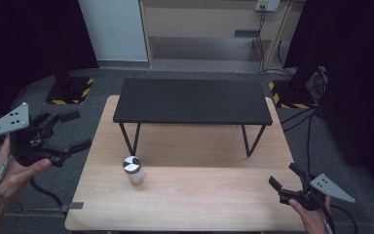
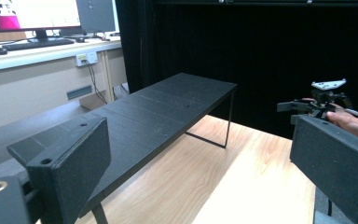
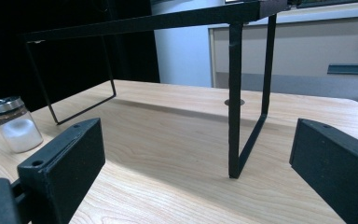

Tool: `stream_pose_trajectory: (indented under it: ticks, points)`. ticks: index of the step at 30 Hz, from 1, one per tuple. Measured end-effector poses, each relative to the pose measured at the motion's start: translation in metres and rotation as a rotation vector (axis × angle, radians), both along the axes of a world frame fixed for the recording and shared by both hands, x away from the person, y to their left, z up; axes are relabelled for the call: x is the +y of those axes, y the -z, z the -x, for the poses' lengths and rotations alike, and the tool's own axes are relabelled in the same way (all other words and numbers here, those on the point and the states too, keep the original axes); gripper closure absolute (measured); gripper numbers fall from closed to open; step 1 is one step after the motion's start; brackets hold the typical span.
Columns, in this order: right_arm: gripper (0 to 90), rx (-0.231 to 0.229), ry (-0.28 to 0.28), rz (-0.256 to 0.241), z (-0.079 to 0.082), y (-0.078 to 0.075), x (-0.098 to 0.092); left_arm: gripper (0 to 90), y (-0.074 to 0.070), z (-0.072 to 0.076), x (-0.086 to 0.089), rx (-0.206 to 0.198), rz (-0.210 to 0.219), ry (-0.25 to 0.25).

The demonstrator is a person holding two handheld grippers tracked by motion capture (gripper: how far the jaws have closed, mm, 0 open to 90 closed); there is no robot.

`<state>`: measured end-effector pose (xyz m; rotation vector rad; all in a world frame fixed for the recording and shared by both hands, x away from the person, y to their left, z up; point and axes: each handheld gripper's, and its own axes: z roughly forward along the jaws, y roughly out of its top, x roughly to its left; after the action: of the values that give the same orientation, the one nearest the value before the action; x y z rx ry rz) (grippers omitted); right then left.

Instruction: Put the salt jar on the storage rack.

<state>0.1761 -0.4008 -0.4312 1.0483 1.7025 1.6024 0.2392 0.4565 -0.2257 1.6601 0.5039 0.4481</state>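
- We are at the start of the work: both tongs are away from the jar [image 1: 134,170], nothing gripped yet
- Jar: small glass one with a metal lid and white contents, upright on the wooden tabletop [image 1: 214,195], at about 7 o'clock from the black shelf [image 1: 192,100] and clear of its left leg
- Left tongs [image 1: 73,130]: released, jaws spread wide, held off the tabletop's left edge at about 10 o'clock from the jar, well apart from it; the left gripper view looks along the black shelf top, with the other hand's tongs far off
- Right tongs [image 1: 282,179]: released too, jaws wide, low at the tabletop's near right corner, at about 3 o'clock from the jar and well apart
- In the right gripper view the jar [image 3: 16,124] sits at far left, outside the jaw gap; the shelf's leg stands between the jaws instead
- Our read: approach phase, reach for the jar not yet begun
- Next move, as we judge: whichever tongs go must swing toward the jar, centre it between the jaws, come in level around the glass body below the lid, then clench
- Risk: glass is slick and the jar light, so a nudge could tip it
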Motion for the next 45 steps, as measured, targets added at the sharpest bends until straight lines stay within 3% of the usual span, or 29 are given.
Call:
stream_pose_trajectory:
  ticks: [4,7,11,15,19,31,43,45]
  points:
    - [3.0,0.002,0.005,-0.005,0.000,0.001,-0.001,4.2,-0.001,0.000,0.001,-0.005,0.005,-0.006]
    - [3.0,0.006,0.007,-0.006,-0.001,0.001,-0.001,4.2,-0.009,0.004,-0.001,-0.008,-0.022,-0.062]
    - [3.0,-0.003,0.005,-0.003,0.000,0.000,-0.001,4.0,-0.011,0.009,-0.001,-0.008,-0.021,-0.091]
    - [3.0,-0.003,0.000,0.002,0.001,-0.001,-0.001,3.1,-0.017,0.016,-0.004,-0.007,-0.066,-0.128]
    - [3.1,-0.010,-0.007,0.007,0.001,-0.002,0.002,2.5,-0.016,0.020,-0.006,0.004,-0.070,-0.156]
    - [3.2,-0.009,-0.009,0.009,0.000,-0.002,0.001,1.7,-0.016,0.019,-0.008,0.019,-0.085,-0.163]
    - [3.3,-0.005,-0.010,0.009,-0.001,-0.002,0.002,1.9,-0.014,0.009,-0.018,0.049,-0.176,-0.128]
    - [3.3,-0.003,-0.010,0.010,-0.001,-0.002,0.001,2.0,-0.011,0.007,-0.018,0.058,-0.176,-0.121]
